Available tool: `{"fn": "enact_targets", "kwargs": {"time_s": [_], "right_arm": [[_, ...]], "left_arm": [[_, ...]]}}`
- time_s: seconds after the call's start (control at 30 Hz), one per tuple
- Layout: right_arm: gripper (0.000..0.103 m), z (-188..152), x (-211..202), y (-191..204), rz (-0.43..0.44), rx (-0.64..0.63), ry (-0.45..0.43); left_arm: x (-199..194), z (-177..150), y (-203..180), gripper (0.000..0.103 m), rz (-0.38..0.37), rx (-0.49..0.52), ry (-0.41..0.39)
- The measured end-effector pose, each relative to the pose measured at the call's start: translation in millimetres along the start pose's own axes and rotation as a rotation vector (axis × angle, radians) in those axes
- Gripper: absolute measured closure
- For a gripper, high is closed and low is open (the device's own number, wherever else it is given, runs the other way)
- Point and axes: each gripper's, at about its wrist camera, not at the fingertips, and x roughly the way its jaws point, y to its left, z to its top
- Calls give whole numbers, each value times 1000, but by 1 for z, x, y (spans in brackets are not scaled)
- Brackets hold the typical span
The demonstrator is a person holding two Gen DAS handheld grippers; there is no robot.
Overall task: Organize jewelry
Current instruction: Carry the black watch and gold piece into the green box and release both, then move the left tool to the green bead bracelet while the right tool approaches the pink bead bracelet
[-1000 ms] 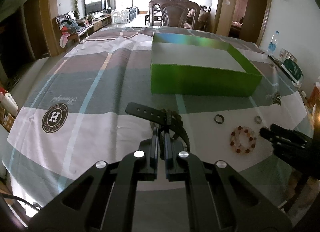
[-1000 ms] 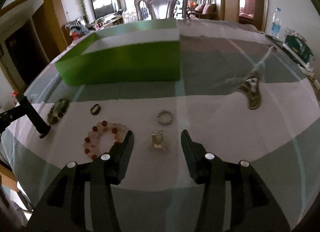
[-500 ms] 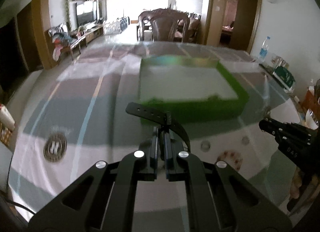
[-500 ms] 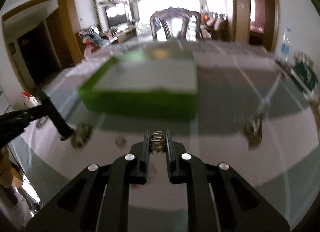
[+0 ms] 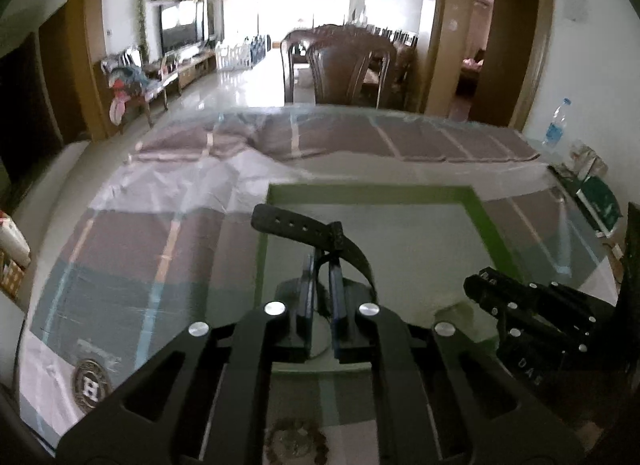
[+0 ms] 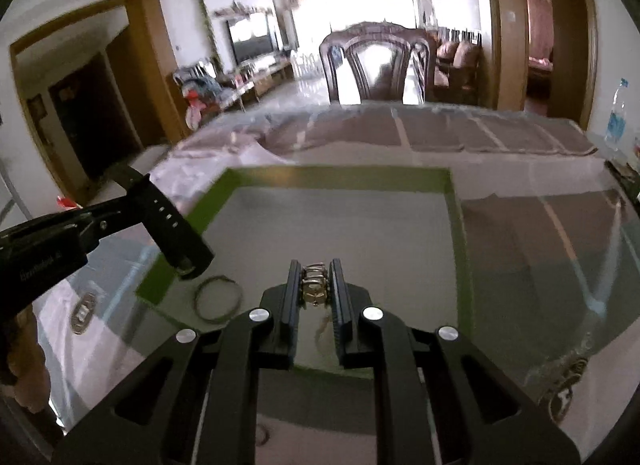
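1. The step in hand was judged to be the release of two pieces into the green box [image 6: 456, 201]; it would be done well if each piece were lowered close to the box floor and kept inside the walls before the jaws were parted fully.
2. The left gripper [image 5: 320, 265] was seen with its jaws opening from a narrow gap, the black watch strap [image 5: 296, 225] lying between them; the strap arched above and ahead of the tips, over the near left part of the box interior.
3. The right gripper [image 6: 316, 285] was seen with its jaws opening slightly, a small metallic ring-like ornament [image 6: 314, 289] being pinched between the pads, directly above the box floor.
4. A thin wire hoop [image 6: 218, 299] lay to the left of the right jaws, apparently inside the box near its corner.
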Motion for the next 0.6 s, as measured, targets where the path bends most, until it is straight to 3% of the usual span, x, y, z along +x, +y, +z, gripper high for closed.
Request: {"fn": "enact_targets", "kwargs": {"time_s": [0.1, 0.13, 0.27, 0.33, 0.5, 0.6], "right_arm": [[62, -5, -4, -6, 5, 14, 3], [59, -8, -11, -9, 12, 24, -8], [52, -27, -45, -28, 52, 90, -32], [51, -49, -61, -39, 48, 115, -22], [51, -107, -57, -41, -5, 122, 127], [51, -137, -52, -26, -20, 85, 180]], "left_arm": [[5, -11, 4, 71, -1, -12, 14], [0, -15, 6, 61, -9, -13, 3], [-21, -32, 16, 53, -17, -21, -17], [-34, -48, 21, 42, -22, -17, -22], [-38, -104, 31, 39, 64, 45, 41], [-27, -127, 47, 39, 101, 10, 105]]}}
